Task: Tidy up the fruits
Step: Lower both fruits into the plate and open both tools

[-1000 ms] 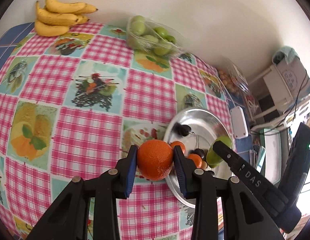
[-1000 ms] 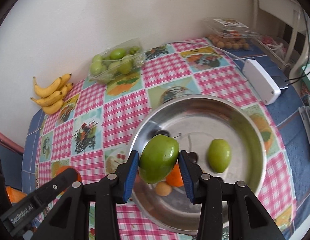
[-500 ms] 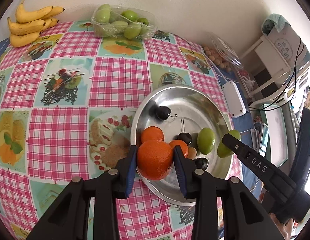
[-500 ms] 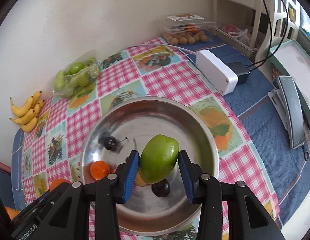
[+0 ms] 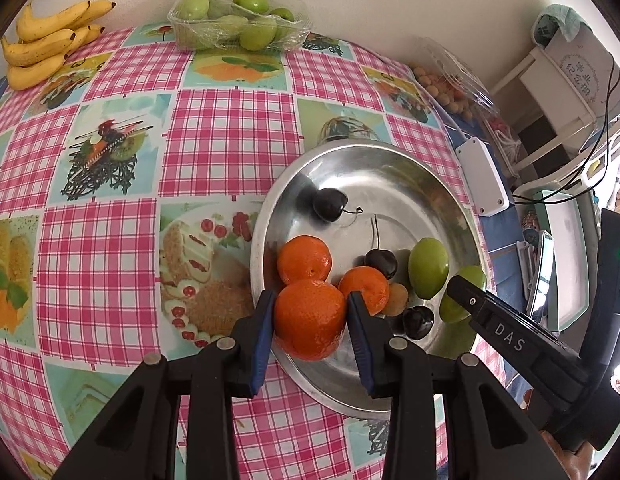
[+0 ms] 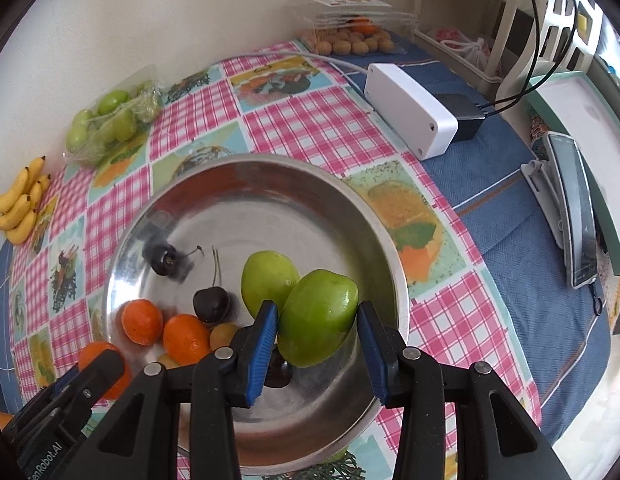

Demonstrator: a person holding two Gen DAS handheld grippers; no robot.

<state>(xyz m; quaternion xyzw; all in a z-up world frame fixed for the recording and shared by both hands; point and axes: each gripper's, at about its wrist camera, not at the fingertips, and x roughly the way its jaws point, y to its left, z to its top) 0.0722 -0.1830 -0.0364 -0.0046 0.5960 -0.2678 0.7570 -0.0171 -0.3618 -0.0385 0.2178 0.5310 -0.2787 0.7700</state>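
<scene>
Worktop (image 5: 230, 152) under a pink checked cloth. Metal bowl (image 6: 246, 184) sits near its right edge, where the cloth ends. Bananas (image 5: 46, 44) and a tray of green fruit (image 5: 238, 24) lie along the far edge by the wall. Left gripper (image 5: 310, 320): fingers clamped on an orange (image 5: 310, 318), over the bowl's near-left rim. Right gripper (image 6: 317, 318): fingers clamped on a green fruit (image 6: 317, 312), above the bowl's near-right part. In the bowl: two oranges, another green fruit, dark cherries.
</scene>
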